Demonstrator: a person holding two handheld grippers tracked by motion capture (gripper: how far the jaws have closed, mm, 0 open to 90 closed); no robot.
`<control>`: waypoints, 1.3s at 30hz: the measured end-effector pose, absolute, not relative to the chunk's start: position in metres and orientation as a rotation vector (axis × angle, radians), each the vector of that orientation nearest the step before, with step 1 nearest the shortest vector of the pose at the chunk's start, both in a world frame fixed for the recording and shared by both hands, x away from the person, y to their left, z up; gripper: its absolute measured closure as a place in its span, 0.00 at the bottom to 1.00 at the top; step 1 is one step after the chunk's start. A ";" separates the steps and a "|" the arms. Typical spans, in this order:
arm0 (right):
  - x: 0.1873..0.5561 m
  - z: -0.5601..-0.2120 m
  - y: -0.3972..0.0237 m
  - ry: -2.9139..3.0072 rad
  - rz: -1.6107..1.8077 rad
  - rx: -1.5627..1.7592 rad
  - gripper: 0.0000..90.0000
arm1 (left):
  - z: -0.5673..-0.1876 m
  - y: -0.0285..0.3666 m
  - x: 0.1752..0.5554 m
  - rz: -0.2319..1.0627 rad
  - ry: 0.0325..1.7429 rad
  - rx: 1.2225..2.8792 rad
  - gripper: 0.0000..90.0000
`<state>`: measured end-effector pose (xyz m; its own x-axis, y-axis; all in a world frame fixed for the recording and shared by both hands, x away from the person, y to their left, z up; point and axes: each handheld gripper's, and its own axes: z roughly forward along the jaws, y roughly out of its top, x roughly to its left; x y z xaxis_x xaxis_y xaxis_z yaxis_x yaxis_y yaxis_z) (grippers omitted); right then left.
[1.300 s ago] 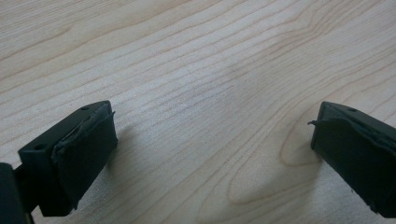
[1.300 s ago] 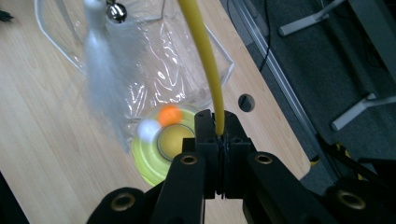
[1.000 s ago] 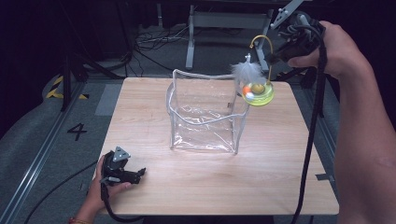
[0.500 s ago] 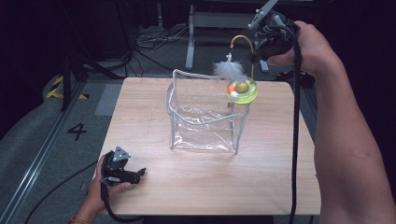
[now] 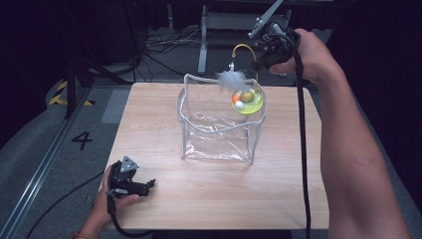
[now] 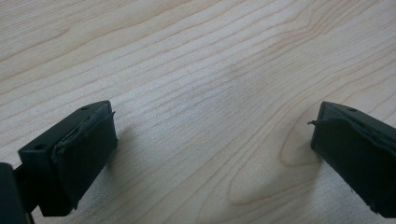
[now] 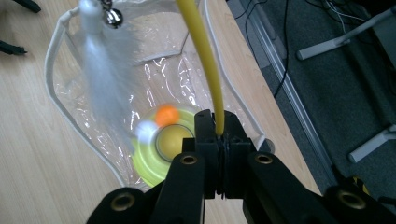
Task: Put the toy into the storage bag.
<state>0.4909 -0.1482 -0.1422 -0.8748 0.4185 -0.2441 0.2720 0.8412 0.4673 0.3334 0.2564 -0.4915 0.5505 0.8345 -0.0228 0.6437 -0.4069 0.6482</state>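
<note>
While the left gripper (image 5: 144,185) just sits on the wooden table (image 5: 209,199) down at 7 o'clock with its jaws spread wide and nothing between them, the right gripper (image 5: 262,62) is up at 1 o'clock, pinched tight on the yellow wire (image 7: 208,60) of a cat toy (image 5: 247,101). That toy's yellow-green disc hangs over the clear plastic bag (image 5: 219,139) at mid-table, at its 2 o'clock corner, white feather (image 5: 232,79) dangling just beside it.
</note>
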 end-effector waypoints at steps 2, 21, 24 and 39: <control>0.493 -0.146 -0.146 2.682 0.606 0.522 0.98 | -0.492 0.256 0.333 0.408 1.184 2.178 0.01; 0.501 -0.199 -0.135 2.762 0.586 0.515 0.98 | -0.492 0.256 0.333 0.416 1.184 2.174 0.01; 0.500 -0.214 -0.134 2.782 0.574 0.508 0.98 | -0.492 0.256 0.334 0.417 1.183 2.173 0.01; 0.496 -0.256 -0.130 2.855 0.508 0.476 0.98 | -0.492 0.256 0.333 0.417 1.185 2.170 0.01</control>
